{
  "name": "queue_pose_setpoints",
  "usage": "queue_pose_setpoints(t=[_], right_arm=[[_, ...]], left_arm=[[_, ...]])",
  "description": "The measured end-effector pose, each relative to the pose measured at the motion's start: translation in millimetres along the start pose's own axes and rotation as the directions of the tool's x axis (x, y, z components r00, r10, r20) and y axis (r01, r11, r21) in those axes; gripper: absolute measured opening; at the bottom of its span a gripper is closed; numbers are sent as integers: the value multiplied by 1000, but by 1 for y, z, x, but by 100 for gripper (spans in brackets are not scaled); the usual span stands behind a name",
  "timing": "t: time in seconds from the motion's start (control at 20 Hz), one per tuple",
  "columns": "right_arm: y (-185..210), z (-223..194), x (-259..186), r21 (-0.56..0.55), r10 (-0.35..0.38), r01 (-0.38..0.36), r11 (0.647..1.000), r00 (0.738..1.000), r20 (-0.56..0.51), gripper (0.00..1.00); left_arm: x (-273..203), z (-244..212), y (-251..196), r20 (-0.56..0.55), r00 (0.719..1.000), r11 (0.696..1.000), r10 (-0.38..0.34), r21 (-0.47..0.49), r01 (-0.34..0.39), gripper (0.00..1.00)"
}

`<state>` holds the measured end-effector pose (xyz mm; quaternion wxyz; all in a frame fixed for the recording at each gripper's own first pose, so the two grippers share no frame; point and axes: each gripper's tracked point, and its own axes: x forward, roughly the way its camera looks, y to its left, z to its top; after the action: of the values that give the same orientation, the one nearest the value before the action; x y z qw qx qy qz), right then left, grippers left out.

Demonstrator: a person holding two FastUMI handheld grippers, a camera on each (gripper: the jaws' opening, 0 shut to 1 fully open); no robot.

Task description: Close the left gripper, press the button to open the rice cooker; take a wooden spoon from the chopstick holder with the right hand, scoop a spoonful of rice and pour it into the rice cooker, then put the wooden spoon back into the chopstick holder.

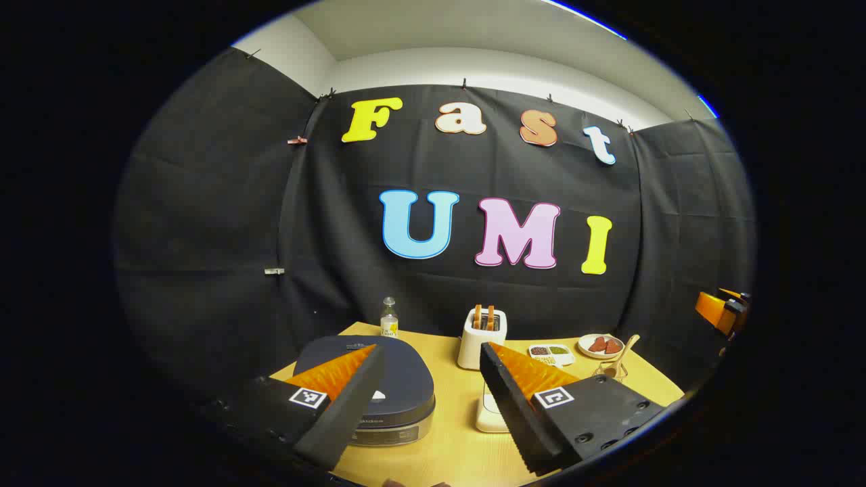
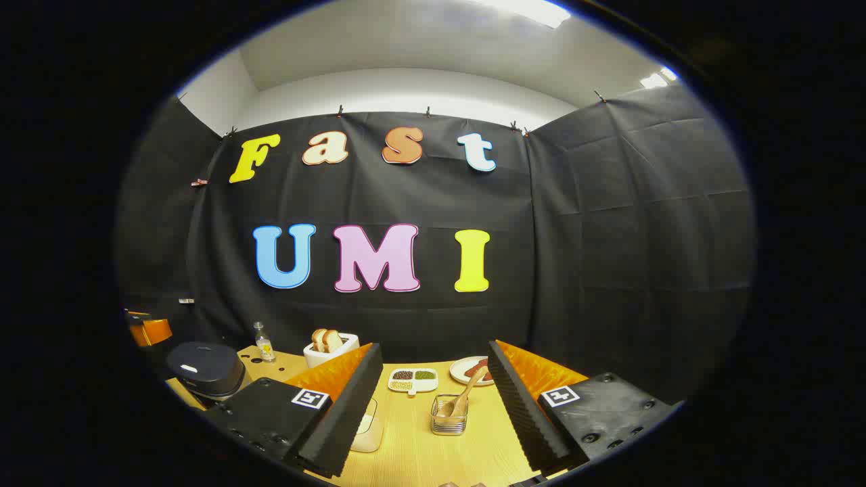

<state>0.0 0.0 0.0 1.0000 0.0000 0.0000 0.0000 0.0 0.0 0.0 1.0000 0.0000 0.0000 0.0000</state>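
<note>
Right gripper view: right claw [image 2: 433,399] spread wide above the tabletop [image 2: 413,446]; between its fingers the chopstick holder [image 2: 449,414] carries a wooden spoon [image 2: 460,399], handle leaning up-right. Rice cooker [image 2: 206,368] sits left, lid down; left claw [image 1: 429,399] gapes over it.

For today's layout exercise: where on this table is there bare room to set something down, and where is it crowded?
Bare wood lies on the near table, between the chopstick holder and the front edge. Another strip runs between the rice cooker and toaster. The back row, toaster, divided dish and plate, is crowded.

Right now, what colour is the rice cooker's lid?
Dark navy-grey rice cooker lid, clearest in the left gripper view.
</note>
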Motion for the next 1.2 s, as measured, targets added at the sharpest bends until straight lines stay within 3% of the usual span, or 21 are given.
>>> queue_pose_setpoints(t=[0.8,1.2], right_arm=[[-7,4,-14,11,-45,45,999,999,9,98],[9,1,-9,-1,-21,21,1000,1000,-2,98]], left_arm=[[1,3,-9,-1,998,998,-62,28,62,95],[12,9,15,-22,999,999,-31,32,32,95]])
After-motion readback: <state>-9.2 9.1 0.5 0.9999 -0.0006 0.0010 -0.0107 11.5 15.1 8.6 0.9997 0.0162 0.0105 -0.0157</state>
